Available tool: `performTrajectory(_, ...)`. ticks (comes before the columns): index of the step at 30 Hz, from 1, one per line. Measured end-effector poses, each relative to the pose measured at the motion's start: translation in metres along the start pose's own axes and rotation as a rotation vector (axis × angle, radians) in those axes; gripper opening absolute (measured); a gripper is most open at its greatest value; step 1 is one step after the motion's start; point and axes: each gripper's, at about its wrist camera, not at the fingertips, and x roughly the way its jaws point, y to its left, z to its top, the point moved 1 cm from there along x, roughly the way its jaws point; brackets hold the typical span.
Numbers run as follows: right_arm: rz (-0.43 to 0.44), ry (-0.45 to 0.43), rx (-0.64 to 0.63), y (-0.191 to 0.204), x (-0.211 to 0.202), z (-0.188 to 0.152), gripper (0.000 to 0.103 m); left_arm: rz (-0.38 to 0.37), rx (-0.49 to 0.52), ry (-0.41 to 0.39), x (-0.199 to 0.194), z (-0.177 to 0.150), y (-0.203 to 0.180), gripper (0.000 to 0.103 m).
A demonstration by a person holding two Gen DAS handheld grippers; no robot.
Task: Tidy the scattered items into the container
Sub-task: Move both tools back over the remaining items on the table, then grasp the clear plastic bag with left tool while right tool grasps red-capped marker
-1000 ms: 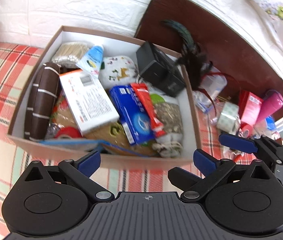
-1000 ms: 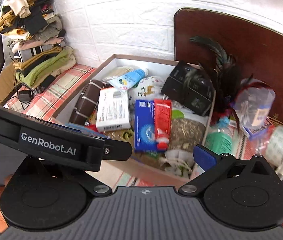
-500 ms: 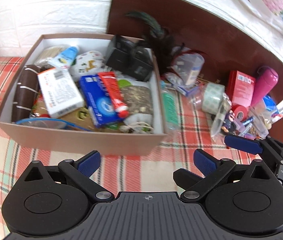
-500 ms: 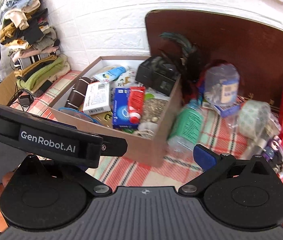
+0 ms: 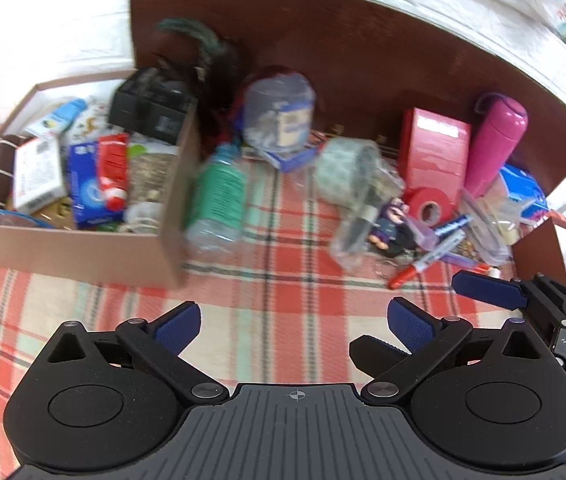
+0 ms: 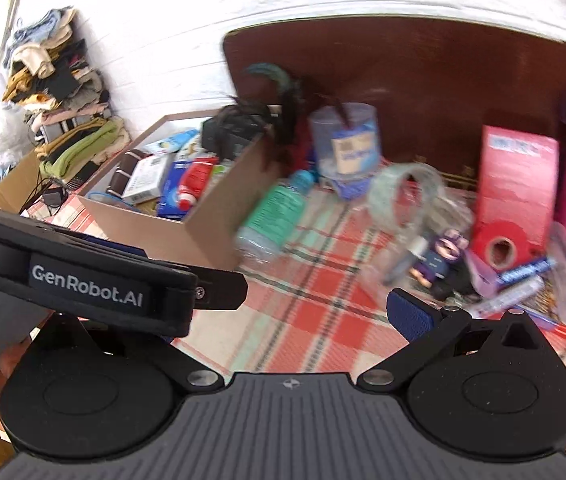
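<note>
Your left gripper [image 5: 293, 320] hangs with its jaws spread wide and empty over the plaid cloth [image 5: 283, 280]. Your right gripper [image 6: 283, 312] is likewise parted and empty. The cardboard box [image 5: 83, 248] sits ahead to the left of both, already well filled. A green-labelled bottle [image 5: 219, 196] lies just beside its right wall, and the red tape roll [image 5: 429, 206] lies ahead to the right among clutter.

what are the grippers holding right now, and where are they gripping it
Nothing. The left gripper and right gripper are both open and empty above the plaid cloth.
</note>
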Motion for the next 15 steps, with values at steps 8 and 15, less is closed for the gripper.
performTrajectory(8,-0.031,0.012,0.174,-0.059,-0.002,-0.022,0.103,-0.001,0.082,0.051,0.033,0.007,-0.042,0.103)
performTrajectory(15,-0.147,0.054,0.269,-0.107,0.013,-0.033,0.102,0.009,0.115,0.113,0.082,0.021,-0.055,0.103)
